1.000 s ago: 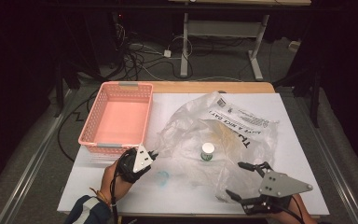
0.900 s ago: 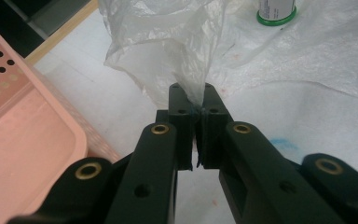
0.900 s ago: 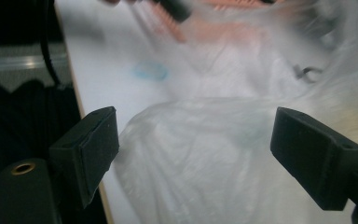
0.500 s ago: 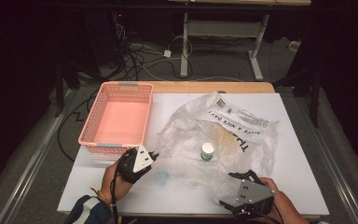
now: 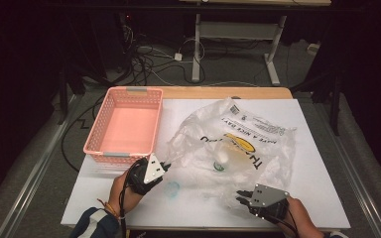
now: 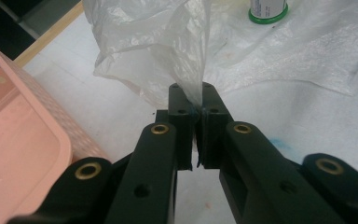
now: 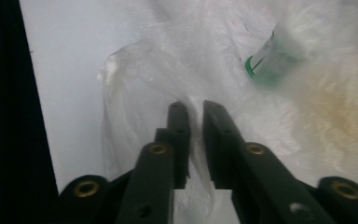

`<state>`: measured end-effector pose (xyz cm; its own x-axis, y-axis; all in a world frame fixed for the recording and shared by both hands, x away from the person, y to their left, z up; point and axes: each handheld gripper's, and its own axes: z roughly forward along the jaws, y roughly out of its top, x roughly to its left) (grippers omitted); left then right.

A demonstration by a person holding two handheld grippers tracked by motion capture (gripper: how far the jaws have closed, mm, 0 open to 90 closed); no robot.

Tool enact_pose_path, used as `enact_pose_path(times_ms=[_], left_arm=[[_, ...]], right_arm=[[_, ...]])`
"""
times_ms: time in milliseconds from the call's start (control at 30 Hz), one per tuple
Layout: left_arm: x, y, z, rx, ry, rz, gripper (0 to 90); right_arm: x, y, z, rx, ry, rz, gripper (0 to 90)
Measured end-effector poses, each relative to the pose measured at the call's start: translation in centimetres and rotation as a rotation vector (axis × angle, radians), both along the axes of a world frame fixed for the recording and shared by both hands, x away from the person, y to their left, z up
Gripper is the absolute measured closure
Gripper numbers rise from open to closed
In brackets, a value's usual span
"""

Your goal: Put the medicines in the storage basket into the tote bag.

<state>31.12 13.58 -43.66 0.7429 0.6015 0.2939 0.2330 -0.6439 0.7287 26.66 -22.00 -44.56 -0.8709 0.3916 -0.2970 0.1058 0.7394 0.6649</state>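
A clear plastic bag with black and yellow print lies crumpled on the white table top. Inside it stands a small white bottle with a green base, also seen in the left gripper view and blurred in the right gripper view. My left gripper is shut on the bag's left edge, the film pinched between its tips. My right gripper sits at the bag's near edge. Its jaws have just been closing, and bag film is caught between them.
A pink perforated basket stands at the table's back left, close to my left hand, its wall in the left gripper view. A faint blue mark lies on the table between the hands. Cables and desk legs lie on the floor beyond.
My right gripper came down and left to the bag's near edge, and its jaws went from wide open to closed on the film. The left gripper stayed put.
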Motion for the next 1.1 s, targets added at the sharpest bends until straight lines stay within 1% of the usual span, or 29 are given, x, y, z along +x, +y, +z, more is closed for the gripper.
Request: enact_pose_path(times_ms=[33,67,100,133,167,333,500,567,600,667,767,900,967,1033,1100], left_arm=[[0.0,0.0,0.0,-0.001,0.0,-0.001,83.9],[0.0,0.0,0.0,-0.005,0.001,-0.002,83.9],[0.0,0.0,0.1,-0.005,0.0,-0.004,83.9],[0.0,0.0,0.1,-0.006,-0.001,-0.005,83.9],[0.0,0.0,0.2,-0.013,0.001,-0.005,83.9],[0.1,0.0,0.4,-0.038,0.001,-0.008,83.9],[0.4,-0.4,1.0,-0.06,-0.019,-0.014,83.9],[0.5,-0.6,1.2,-0.077,-0.025,-0.016,83.9],[0.6,-0.6,1.3,-0.087,-0.028,-0.008,84.0],[0.7,-0.7,1.5,-0.109,-0.031,-0.014,84.3],[0.6,-0.9,1.8,-0.117,-0.053,-0.023,84.4],[0.7,-0.9,2.2,-0.131,-0.073,-0.022,84.4],[0.8,-1.0,2.4,-0.145,-0.083,-0.019,84.4],[0.9,-1.1,2.5,-0.155,-0.087,-0.018,84.4],[1.2,-1.2,2.7,-0.178,-0.082,-0.012,84.4]], right_arm=[[0.0,0.0,0.1,-0.005,-0.007,-0.005,88.5],[0.0,0.0,0.2,-0.009,-0.011,-0.01,89.1],[0.1,-0.1,0.3,-0.002,-0.017,-0.013,89.5],[0.1,-0.1,0.5,0.006,-0.032,-0.016,89.8],[0.2,-0.2,0.7,0.009,-0.038,-0.028,89.9],[0.7,-0.6,1.7,0.057,-0.08,-0.056,90.0],[1.0,-1.0,2.6,0.106,-0.134,-0.09,90.0],[1.2,-1.2,2.9,0.13,-0.149,-0.101,90.0],[1.3,-1.4,3.1,0.139,-0.158,-0.109,90.0],[1.6,-1.6,3.5,0.155,-0.17,-0.121,90.0],[2.0,-2.0,4.1,0.188,-0.197,-0.141,90.0],[2.8,-2.5,5.0,0.217,-0.232,-0.165,90.0],[3.2,-2.7,5.3,0.227,-0.243,-0.179,90.0],[3.6,-2.9,5.6,0.237,-0.252,-0.19,90.0],[4.0,-3.0,5.9,0.242,-0.263,-0.201,90.0]])
